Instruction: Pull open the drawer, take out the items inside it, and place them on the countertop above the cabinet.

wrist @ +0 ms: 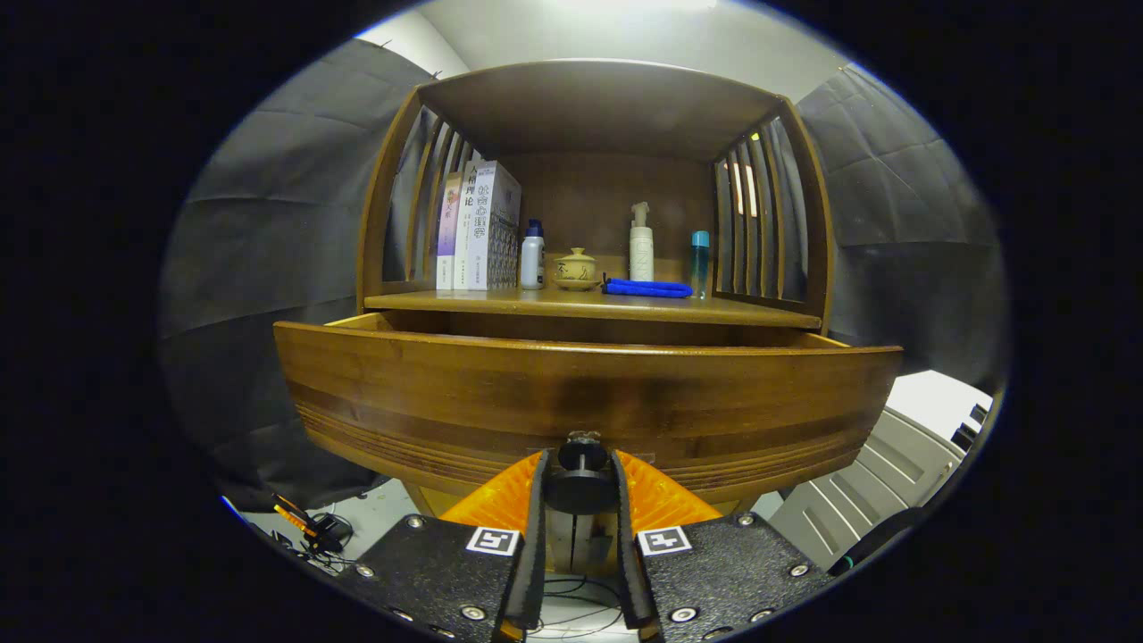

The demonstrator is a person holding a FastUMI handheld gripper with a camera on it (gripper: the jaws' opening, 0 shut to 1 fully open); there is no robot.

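The wooden drawer (585, 393) stands pulled partway out of the cabinet, its front panel close before me. Its dark round knob (581, 487) sits between my two fingers, and my gripper (581, 489) is shut on the drawer knob. The drawer's inside is hidden behind the front panel. Just above the drawer is the countertop (589, 306), a wooden shelf under a slatted hutch.
On the countertop stand two books (478, 228), a white bottle with a blue cap (532, 256), a small lidded pot (576, 269), a white pump bottle (641, 246), a folded blue cloth (647, 288) and a teal bottle (700, 262). Cables (308, 531) lie on the floor below left.
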